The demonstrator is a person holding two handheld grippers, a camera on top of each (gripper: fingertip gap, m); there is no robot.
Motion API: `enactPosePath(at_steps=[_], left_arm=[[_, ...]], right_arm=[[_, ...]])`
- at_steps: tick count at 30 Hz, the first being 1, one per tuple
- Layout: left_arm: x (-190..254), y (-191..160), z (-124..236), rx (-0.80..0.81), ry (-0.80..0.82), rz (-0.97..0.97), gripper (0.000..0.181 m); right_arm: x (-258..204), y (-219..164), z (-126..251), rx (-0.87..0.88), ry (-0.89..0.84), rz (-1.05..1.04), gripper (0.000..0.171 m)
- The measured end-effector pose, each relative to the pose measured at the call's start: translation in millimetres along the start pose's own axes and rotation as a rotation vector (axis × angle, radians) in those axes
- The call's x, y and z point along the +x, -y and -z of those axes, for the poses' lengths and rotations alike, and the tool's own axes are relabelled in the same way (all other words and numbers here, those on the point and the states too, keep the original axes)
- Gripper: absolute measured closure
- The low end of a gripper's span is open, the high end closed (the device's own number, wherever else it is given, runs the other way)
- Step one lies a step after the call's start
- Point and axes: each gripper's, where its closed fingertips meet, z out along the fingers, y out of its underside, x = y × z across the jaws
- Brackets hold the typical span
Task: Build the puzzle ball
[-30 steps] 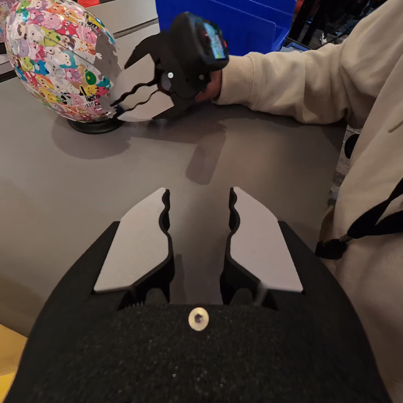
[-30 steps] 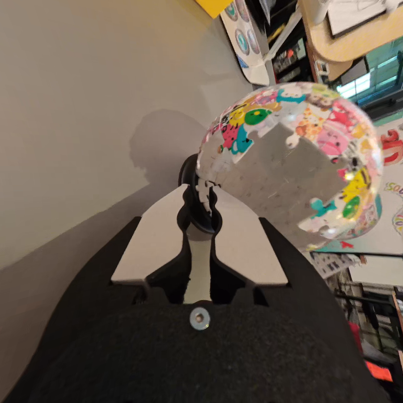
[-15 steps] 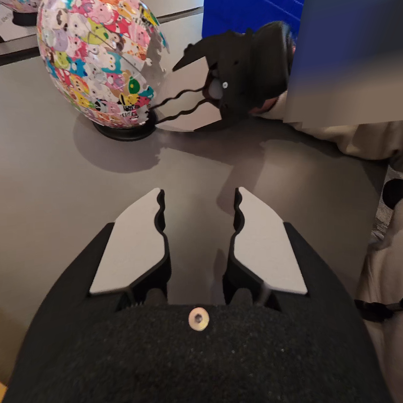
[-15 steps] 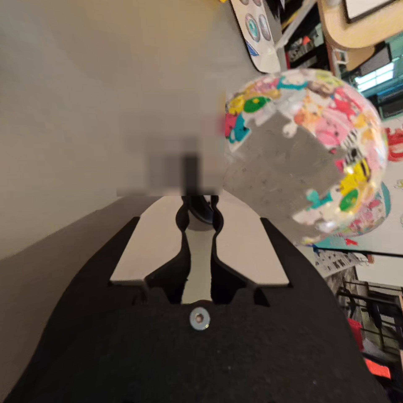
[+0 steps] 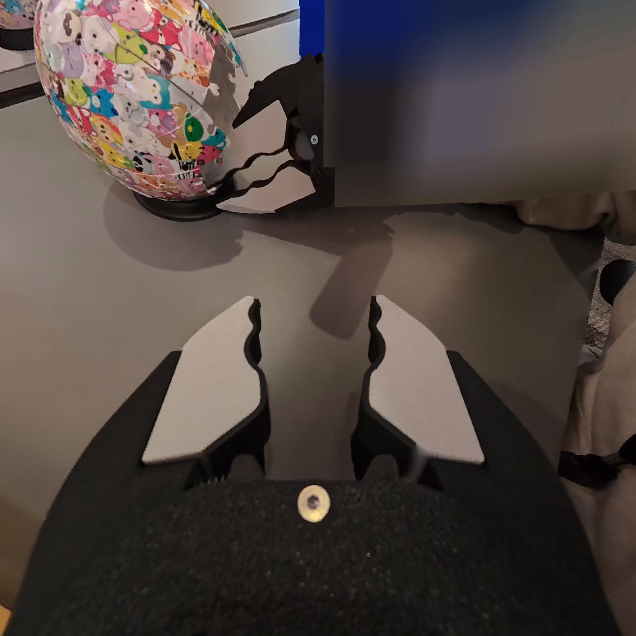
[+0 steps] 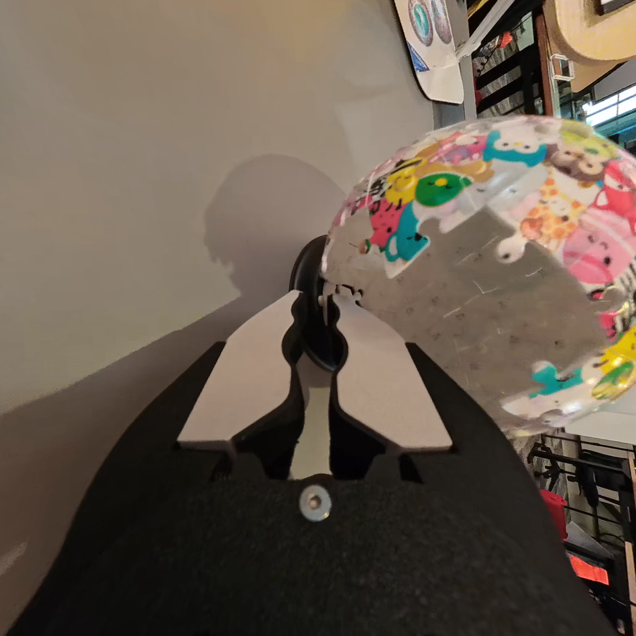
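puzzle ball (image 5: 137,103) on its black stand (image 5: 179,208), on the grey table (image 5: 103,309); the shell is mostly built, with a jagged-edged opening (image 6: 481,309) on the side toward the right gripper, through which the grey inner surface shows. right gripper (image 6: 318,299): fingers drawn nearly together at the lower rim of the opening, just above the stand, with a small pale piece (image 6: 325,292) apparently nipped between the tips; the piece is too small and blurred to be certain. left gripper (image 5: 315,303): fingers spread, empty, above bare table, well apart from the ball. step in hand, as judged: seating a piece at the bottom edge of the gap. the next move would call for lining the piece's tabs with the neighbouring notches and pressing gently inward; the shell is thin and only sits on the stand, so a hard push may roll it or pop adjoining pieces. the free gripper could steady the far side. a blue bin (image 5: 311,27) stands behind.
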Motion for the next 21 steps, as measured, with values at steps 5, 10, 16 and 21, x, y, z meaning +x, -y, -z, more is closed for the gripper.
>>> enactPosePath(at_steps=[5, 10, 16, 21], left_arm=[[-0.5, -2.1, -0.4, -0.009, 0.005, -0.011, 0.122], [-0.4, -2.7, 0.1, -0.01, 0.01, -0.021, 0.123], [0.3, -3.5, 0.5, -0.013, 0.009, -0.025, 0.123], [0.8, -3.0, 1.2, -0.006, 0.002, -0.019, 0.123]], right_arm=[[4.3, 1.8, 1.5, 0.021, -0.02, -0.002, 0.169], [15.1, -0.2, 4.6, 0.073, -0.048, -0.01, 0.169], [9.3, 3.0, 1.6, 0.086, -0.041, 0.063, 0.169], [10.9, -2.0, -1.2, 0.053, -0.024, 0.022, 0.169]])
